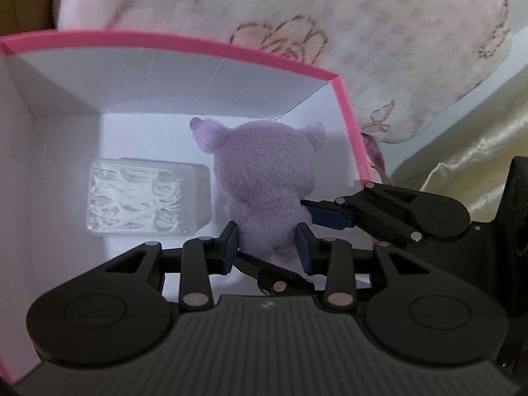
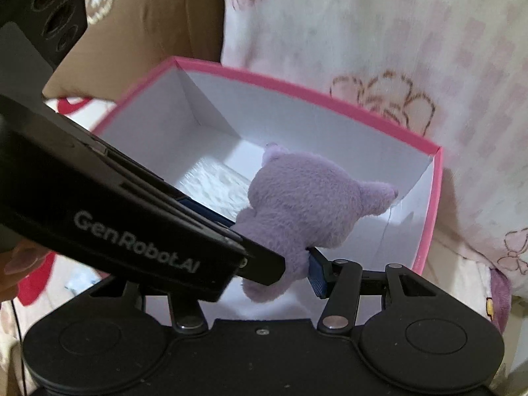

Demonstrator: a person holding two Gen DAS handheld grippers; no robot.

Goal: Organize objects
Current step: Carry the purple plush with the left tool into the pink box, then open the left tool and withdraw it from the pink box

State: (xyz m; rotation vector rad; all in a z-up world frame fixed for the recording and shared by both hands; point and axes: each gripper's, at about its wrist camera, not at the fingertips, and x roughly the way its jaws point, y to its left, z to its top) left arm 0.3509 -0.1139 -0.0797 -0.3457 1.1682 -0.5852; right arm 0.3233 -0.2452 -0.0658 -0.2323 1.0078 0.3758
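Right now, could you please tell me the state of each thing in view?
Purple plush toy: upright, gripped on both sides over the box.
Pink box: open, no lid.
Clear floss-pick case: closed, lying inside.
Left gripper: clamping the toy.
Right gripper: clamping the toy.

A floral pink-and-white cloth lies behind, beside a brown cardboard box.

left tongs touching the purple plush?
Touching. In the left wrist view, both blue pads of the left tongs press into the purple plush at its lower body, over the pink box.
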